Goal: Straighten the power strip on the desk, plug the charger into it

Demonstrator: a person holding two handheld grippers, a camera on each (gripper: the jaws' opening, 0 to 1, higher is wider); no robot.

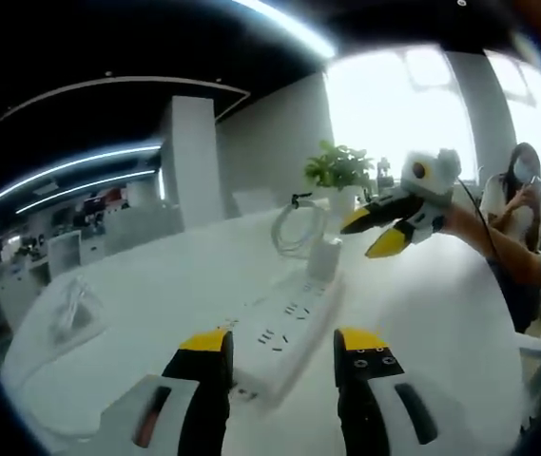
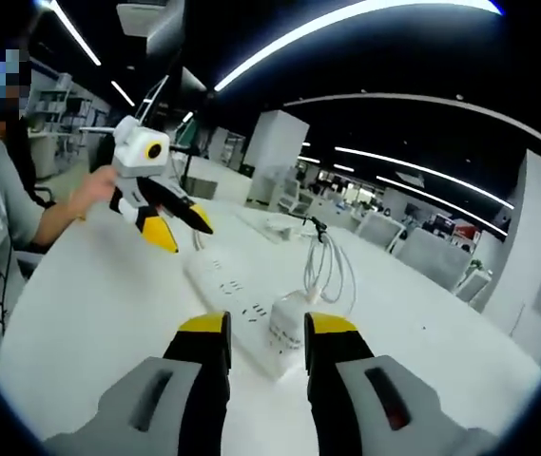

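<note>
both tools (image 1: 282,353) (image 2: 262,334) open, hovering at opposite ends of power strip (image 1: 284,328); charger (image 2: 290,323) stands beside it on desk (image 1: 422,304), unplugged, ready for pickup.

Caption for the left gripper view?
Open left claw hovers over the white power strip; charger beside its far end.
</note>
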